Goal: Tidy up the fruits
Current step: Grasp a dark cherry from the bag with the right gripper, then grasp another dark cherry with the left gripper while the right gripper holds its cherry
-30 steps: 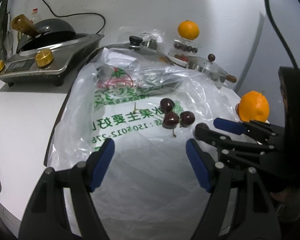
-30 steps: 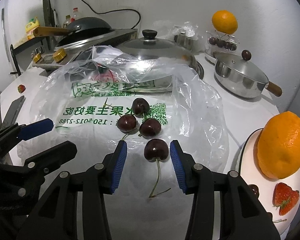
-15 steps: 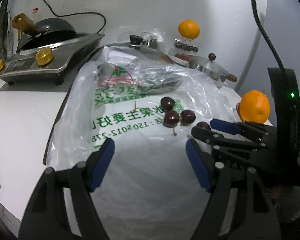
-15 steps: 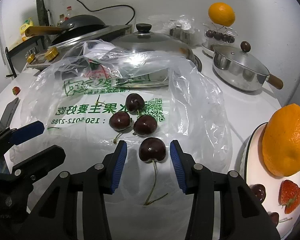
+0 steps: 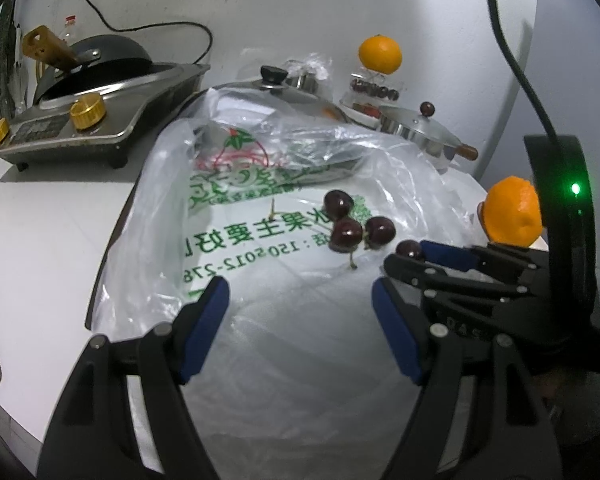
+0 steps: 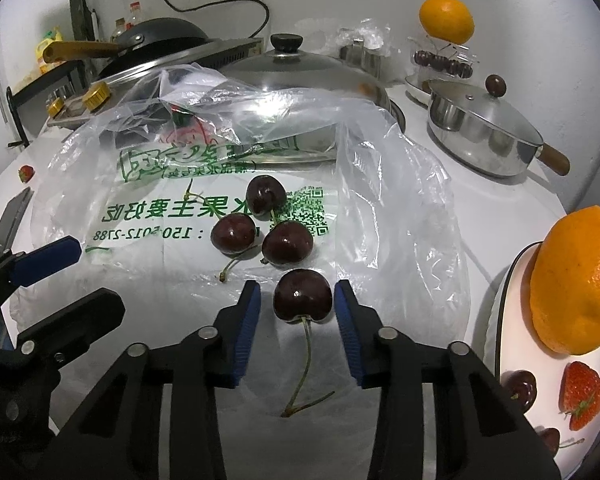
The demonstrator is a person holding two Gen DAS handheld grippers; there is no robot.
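Observation:
Several dark cherries lie on a clear plastic bag (image 6: 380, 208) with green print. My right gripper (image 6: 297, 296) is open with its jaws on either side of the nearest cherry (image 6: 303, 295), a small gap showing on each side. Three more cherries (image 6: 287, 243) sit just beyond it. My left gripper (image 5: 300, 300) is open and empty above the bag (image 5: 280, 340); the right gripper's fingers (image 5: 444, 256) and the nearest cherry (image 5: 410, 249) show at its right. A white plate (image 6: 500, 344) at the right holds an orange (image 6: 576, 280), a strawberry (image 6: 585, 394) and cherries.
A large steel lid (image 6: 300, 68) lies behind the bag. A small lidded steel pan (image 6: 480, 128) stands at the back right. A stand with an orange (image 6: 446, 20) and cherries is by the wall. A stove with a wok (image 5: 92, 96) is at the back left.
My right gripper has moved forward along the bag, so the cherry now sits deeper between its jaws. The jaws stand about as wide as before. My left gripper has barely moved.

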